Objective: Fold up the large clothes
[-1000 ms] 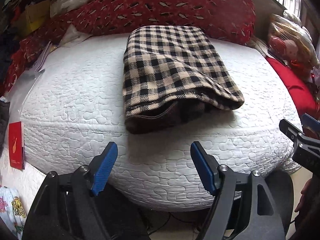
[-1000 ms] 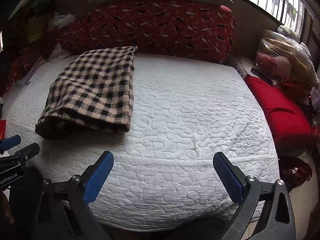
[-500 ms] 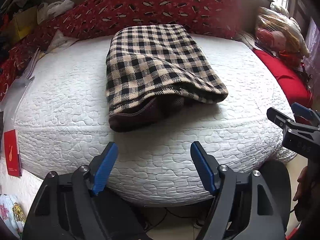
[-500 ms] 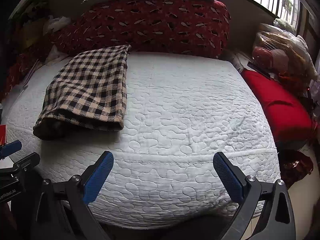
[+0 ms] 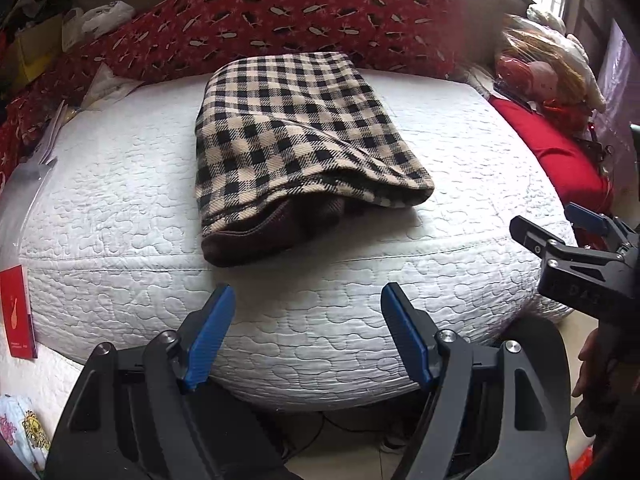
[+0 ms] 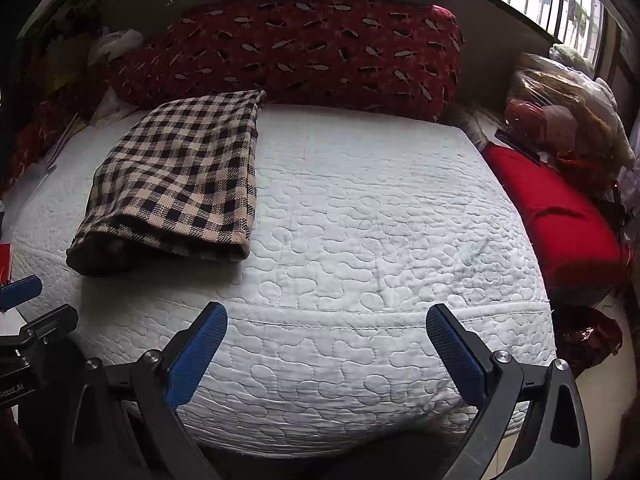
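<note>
Since 1 second ago, little has shifted: the left wrist view has rolled slightly, so the checked garment [image 5: 304, 152] is seen a touch more squarely, while the right wrist view is unchanged. The garment is laid as a folded bundle on the white quilted mattress [image 5: 120, 200], on its left half toward the far side, its far edge just beside the red patterned bolster [image 5: 280, 12]. A dark brown lining [image 5: 256, 240] is exposed at the near left corner, where the layers gape.

Both tools are held short of the near mattress edge, touching nothing. The left gripper [image 5: 308, 332] is spread with nothing between its blue pads, and the right gripper [image 6: 326, 344] is spread wider, likewise empty.

The fabric is judged to be thick, soft and fairly heavy, probably a lined woollen weave: it should drape and sag when lifted, and the layers may slide apart. The rounded fold at the near right [image 5: 404, 192] and the near left corner are judged the best holds, with all layers pinched together.
</note>
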Available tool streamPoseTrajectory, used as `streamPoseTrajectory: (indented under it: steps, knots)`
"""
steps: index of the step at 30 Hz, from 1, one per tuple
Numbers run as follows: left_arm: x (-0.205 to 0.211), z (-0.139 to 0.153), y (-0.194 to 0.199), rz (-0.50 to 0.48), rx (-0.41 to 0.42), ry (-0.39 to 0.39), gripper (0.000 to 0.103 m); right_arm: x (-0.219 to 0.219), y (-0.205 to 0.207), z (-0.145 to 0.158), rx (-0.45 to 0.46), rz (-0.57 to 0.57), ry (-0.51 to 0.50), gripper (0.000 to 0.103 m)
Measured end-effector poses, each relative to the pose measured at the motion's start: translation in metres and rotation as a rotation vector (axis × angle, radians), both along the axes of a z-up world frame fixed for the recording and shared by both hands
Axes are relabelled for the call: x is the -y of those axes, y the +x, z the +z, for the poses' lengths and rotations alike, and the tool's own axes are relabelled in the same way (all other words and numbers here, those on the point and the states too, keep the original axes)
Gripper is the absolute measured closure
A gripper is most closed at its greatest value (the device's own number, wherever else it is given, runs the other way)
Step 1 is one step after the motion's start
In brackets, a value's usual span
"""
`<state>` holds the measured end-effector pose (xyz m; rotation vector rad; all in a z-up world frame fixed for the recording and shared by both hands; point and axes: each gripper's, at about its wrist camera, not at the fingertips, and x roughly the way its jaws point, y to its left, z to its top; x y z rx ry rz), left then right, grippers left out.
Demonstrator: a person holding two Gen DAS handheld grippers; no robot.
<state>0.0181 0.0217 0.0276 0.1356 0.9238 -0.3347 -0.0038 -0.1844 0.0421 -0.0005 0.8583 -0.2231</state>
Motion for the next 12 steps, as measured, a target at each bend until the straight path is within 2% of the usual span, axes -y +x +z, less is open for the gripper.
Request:
streamPoseTrajectory:
  steps: [7, 12]
  knots:
    - [0.007, 0.0082, -0.0063, -0.014, 0.034, -0.009, 0.028, 0.001, 0.0, 0.001, 0.0, -0.009, -0.003, 0.003]
    - [0.009, 0.0092, -0.0078, -0.004, 0.064, 0.03, 0.028, 0.0029, -0.0001, 0.0033, 0.004, -0.02, -0.013, 0.003]
